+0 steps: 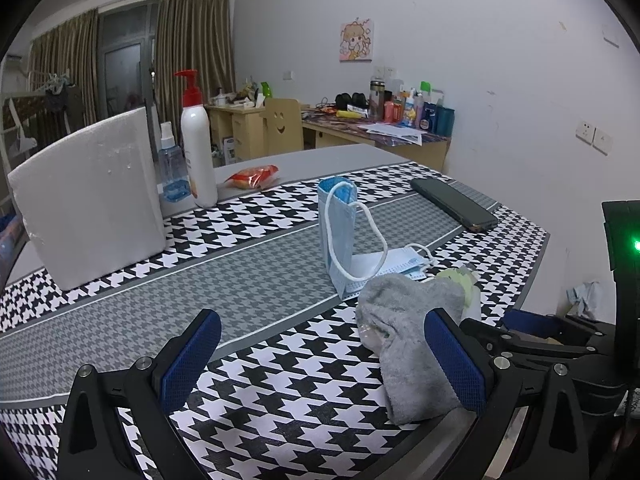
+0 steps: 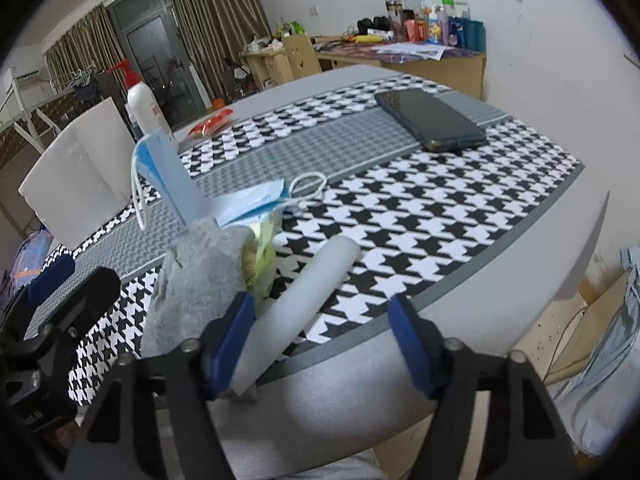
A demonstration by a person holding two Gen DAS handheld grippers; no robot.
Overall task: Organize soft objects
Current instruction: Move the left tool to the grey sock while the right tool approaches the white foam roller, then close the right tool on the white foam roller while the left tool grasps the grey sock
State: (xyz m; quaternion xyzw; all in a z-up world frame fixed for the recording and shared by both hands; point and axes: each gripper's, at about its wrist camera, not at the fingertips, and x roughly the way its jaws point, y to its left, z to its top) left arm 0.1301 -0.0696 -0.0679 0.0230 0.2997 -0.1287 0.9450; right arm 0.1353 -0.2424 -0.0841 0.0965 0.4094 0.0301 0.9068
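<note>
A grey sock (image 1: pixel 408 344) lies crumpled on the houndstooth cloth at the near right, and it also shows in the right wrist view (image 2: pixel 200 276). Blue face masks (image 1: pixel 340 236) lie just beyond it, one part standing upright (image 2: pixel 172 176). A yellow-green soft item (image 2: pixel 262 252) sits behind the sock. A white cylinder (image 2: pixel 304 304) lies beside it. My left gripper (image 1: pixel 320 356) is open, its right finger touching the sock. My right gripper (image 2: pixel 324 344) is open around the near end of the cylinder.
A white foam box (image 1: pixel 92 196) stands at the left. A pump bottle (image 1: pixel 198 148), a spray bottle (image 1: pixel 172 164) and a red snack packet (image 1: pixel 252 176) sit behind it. A dark phone (image 1: pixel 454 204) lies at the far right. The table edge (image 2: pixel 520 280) is close on the right.
</note>
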